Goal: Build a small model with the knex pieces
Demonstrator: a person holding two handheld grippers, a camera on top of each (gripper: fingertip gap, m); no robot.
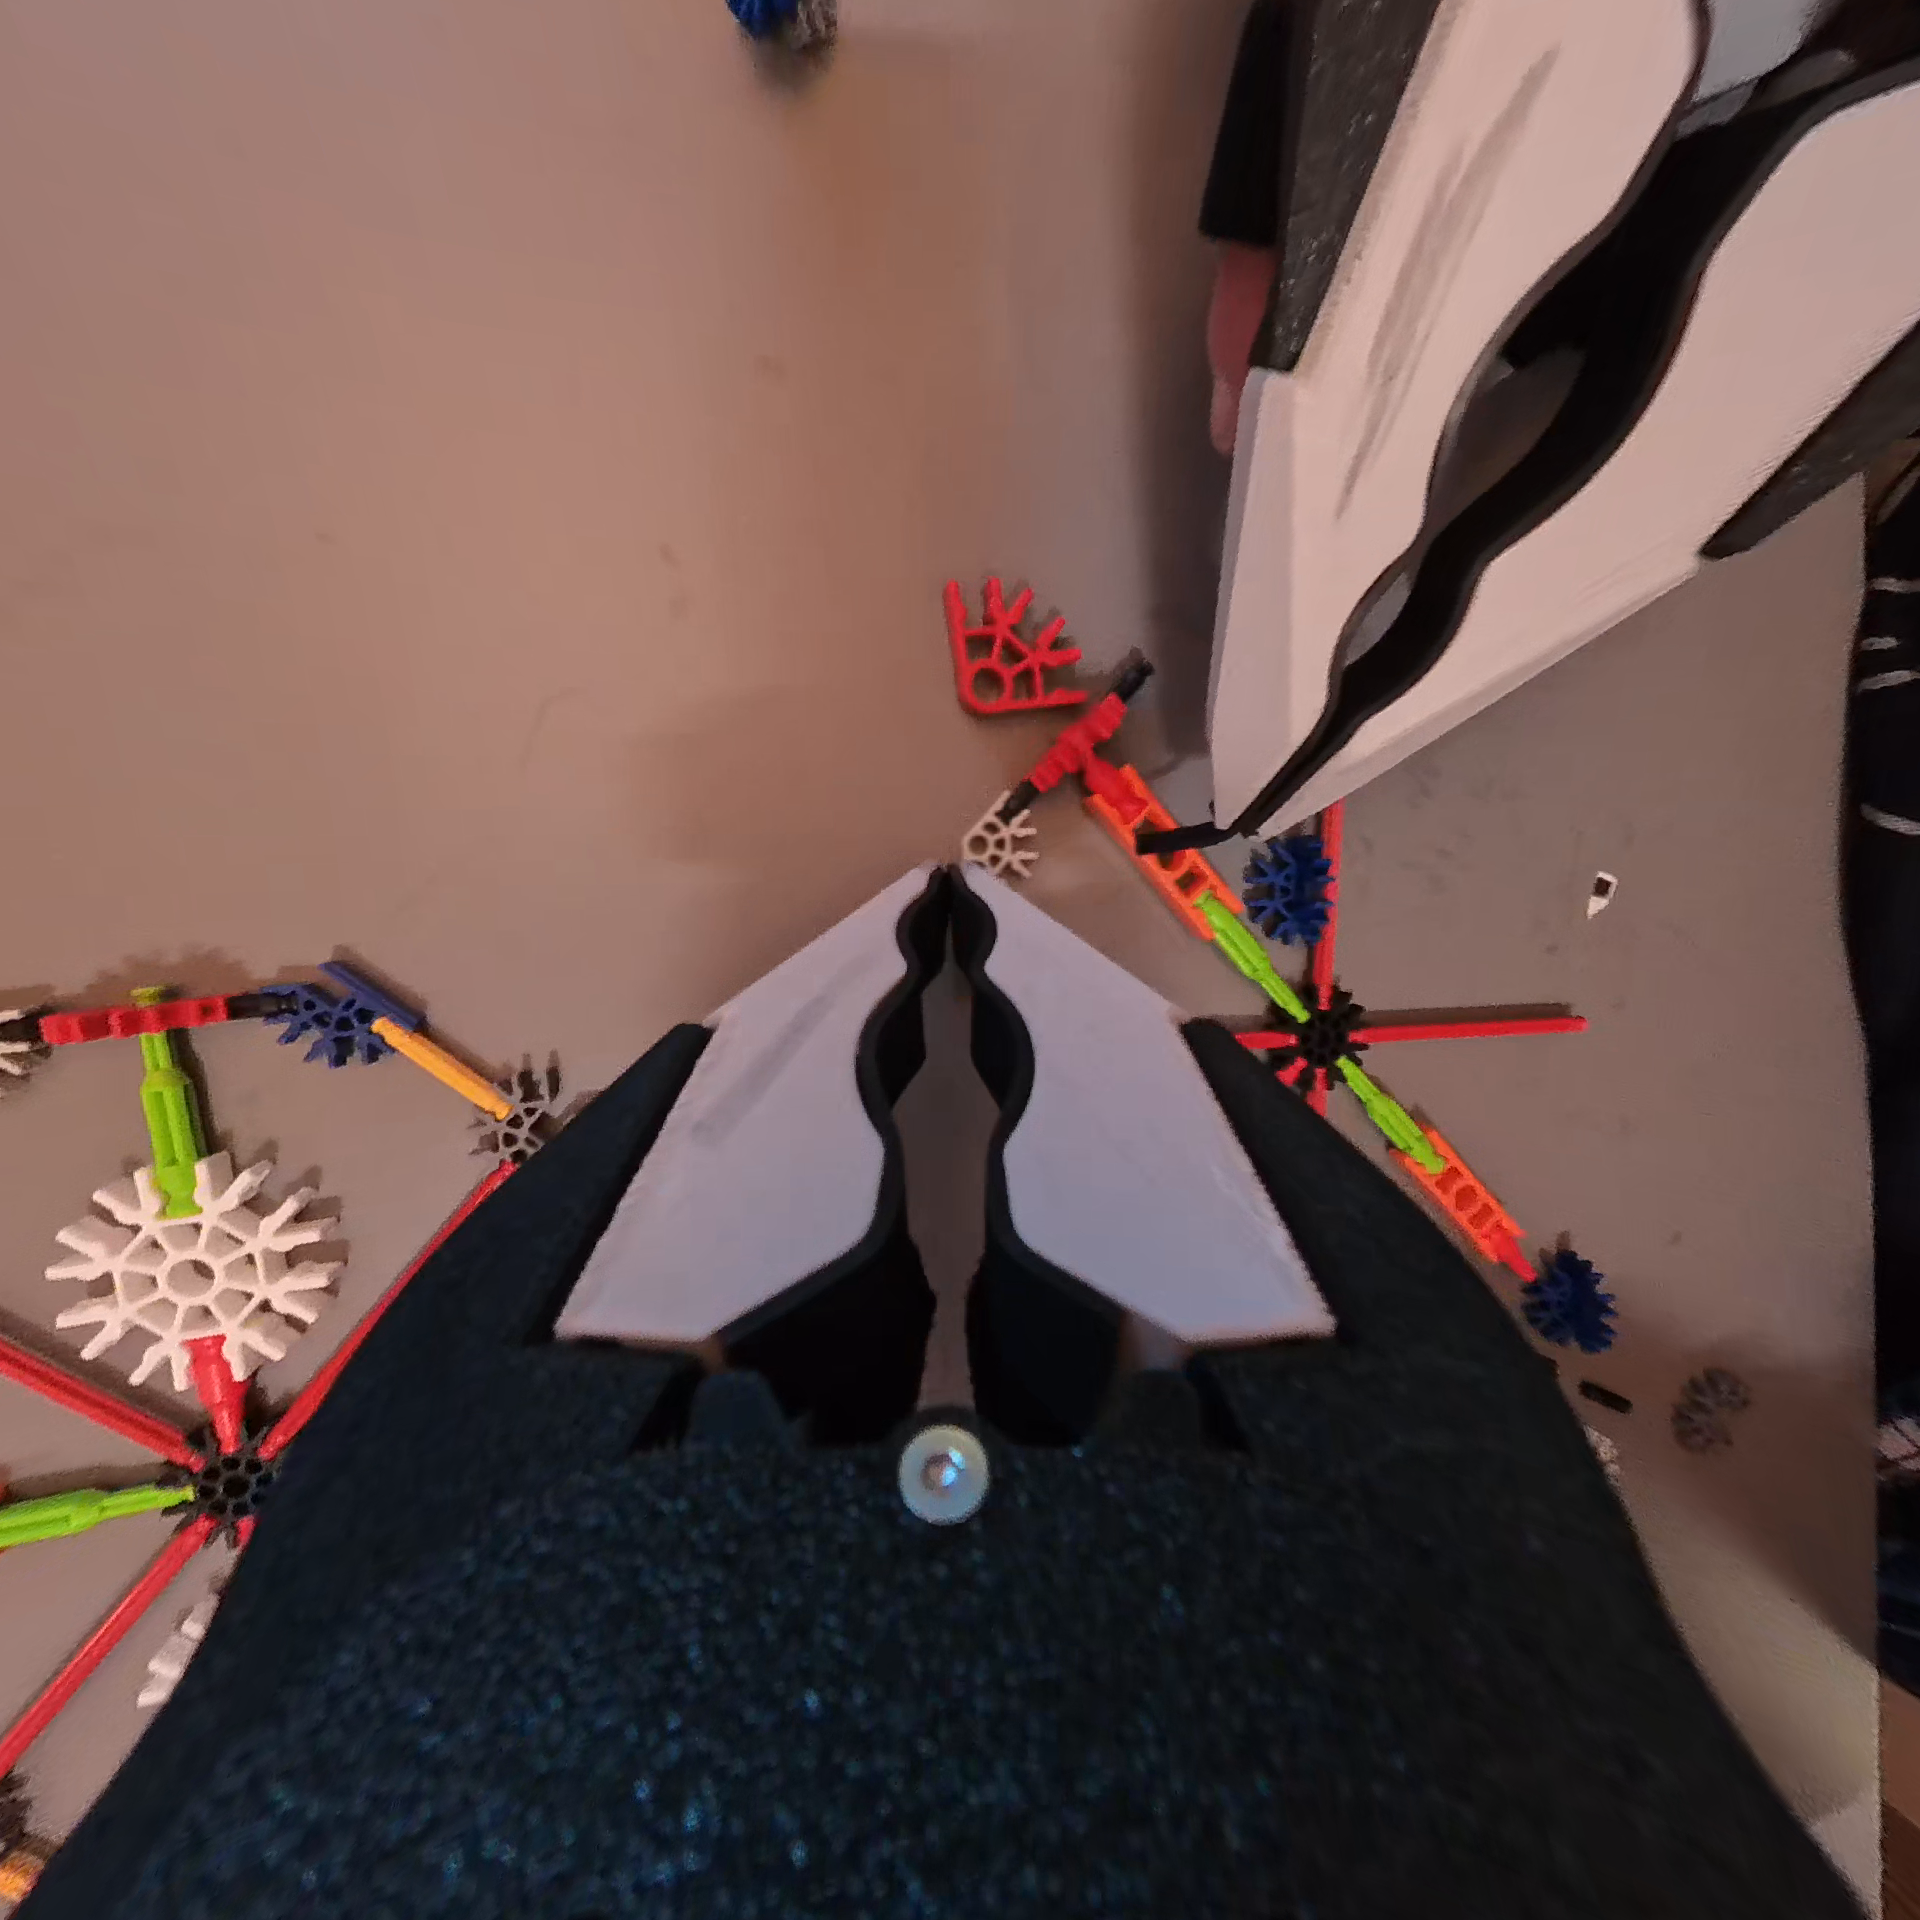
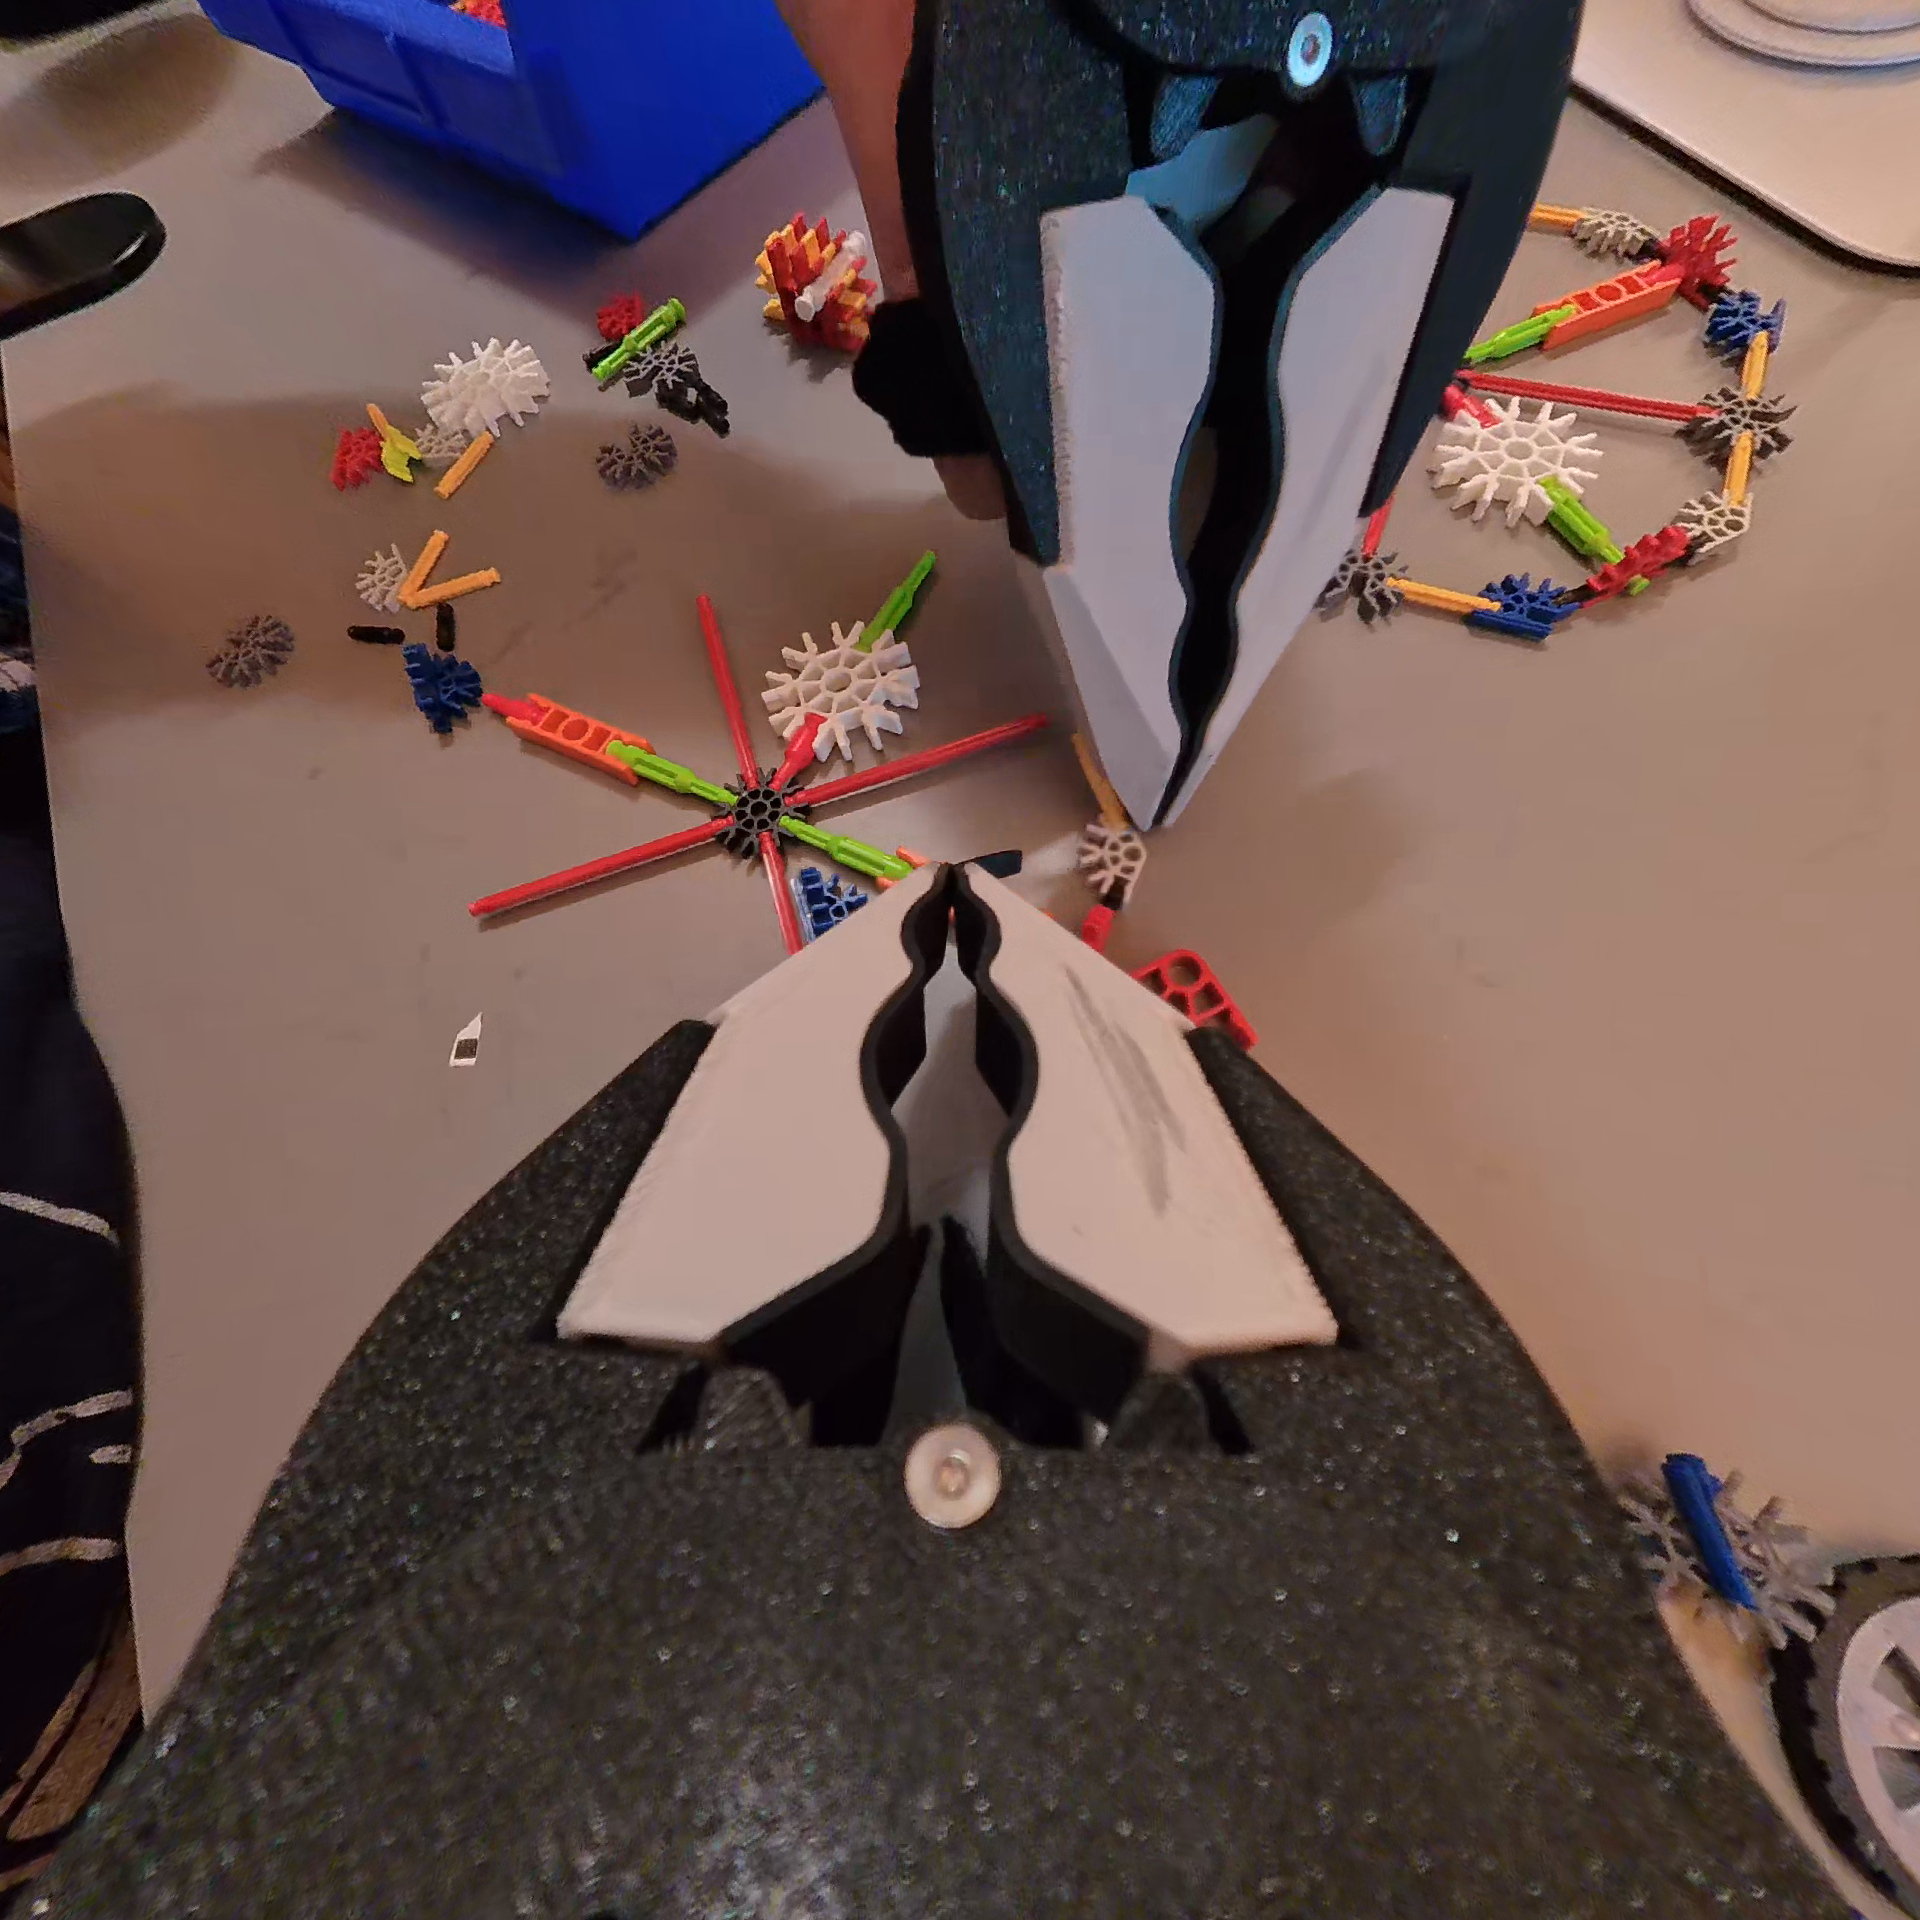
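Note:
My left gripper [image 1: 948, 875] is shut and empty, its tips low over the tan table beside a small grey connector [image 1: 1000, 840]. It also shows in the right wrist view [image 2: 1155, 821], coming in from the top, next to that grey connector [image 2: 1110, 854]. My right gripper [image 2: 951, 875] is shut on a short black rod [image 2: 995, 860]. In the left wrist view it [image 1: 1236, 826] comes in from the upper right with the black rod [image 1: 1174, 837] over an orange connector [image 1: 1169, 857]. A red corner connector [image 1: 1010, 657] lies close by.
A spoked piece with a black hub [image 2: 761, 808] and red rods lies left of my right gripper, with a white snowflake [image 2: 842, 691] on it. A ring-shaped build [image 2: 1621, 436] lies at the far right. Loose parts [image 2: 483, 390] and a blue bin [image 2: 540, 94] are at the far left. A tyre [image 2: 1860, 1714] sits at the near right. Tip to tip, the grippers are about 5 cm apart.

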